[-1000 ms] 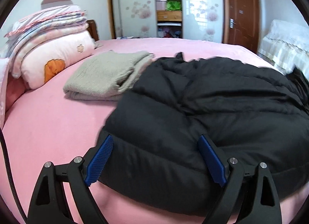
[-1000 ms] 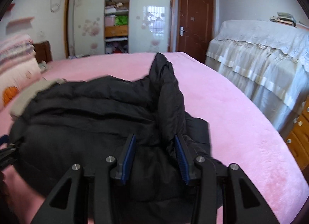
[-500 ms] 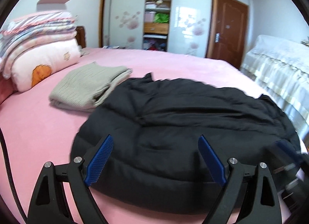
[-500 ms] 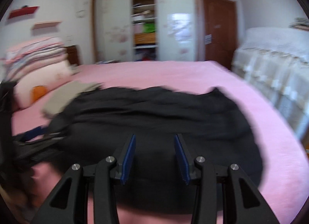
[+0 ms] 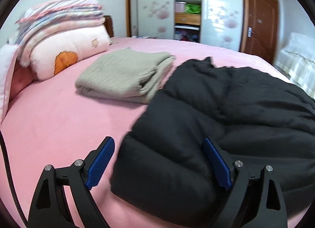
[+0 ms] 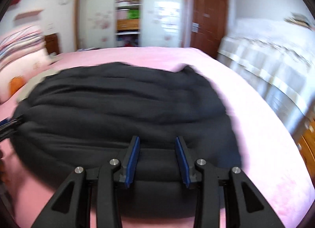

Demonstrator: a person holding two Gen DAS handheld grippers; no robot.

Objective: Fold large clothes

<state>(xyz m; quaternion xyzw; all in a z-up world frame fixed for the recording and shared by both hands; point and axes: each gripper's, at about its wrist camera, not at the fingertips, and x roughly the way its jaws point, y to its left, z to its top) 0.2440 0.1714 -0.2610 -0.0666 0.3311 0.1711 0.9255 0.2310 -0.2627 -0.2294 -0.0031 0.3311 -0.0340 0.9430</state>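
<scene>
While a black puffer jacket (image 5: 226,109) lies folded on the pink bed (image 5: 59,119), the left gripper (image 5: 159,163) gapes wide astride its corner; the right gripper (image 6: 157,159), narrowing, has just been closing above its near edge, gripping nothing, likely to regrip.

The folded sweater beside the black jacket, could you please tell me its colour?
The folded sweater is a light grey-beige knit, clearest in the left wrist view.

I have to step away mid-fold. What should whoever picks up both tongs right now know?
Left tongs: open wide, straddling the near left corner of the black padded jacket, not pinching it.
Right tongs: partly open, jaws just been closing, over the jacket's near edge; no grip visible.
Jacket lies bunched on the pink bed. Grey knit already folded beside it.
Left: fold the jacket.
</scene>
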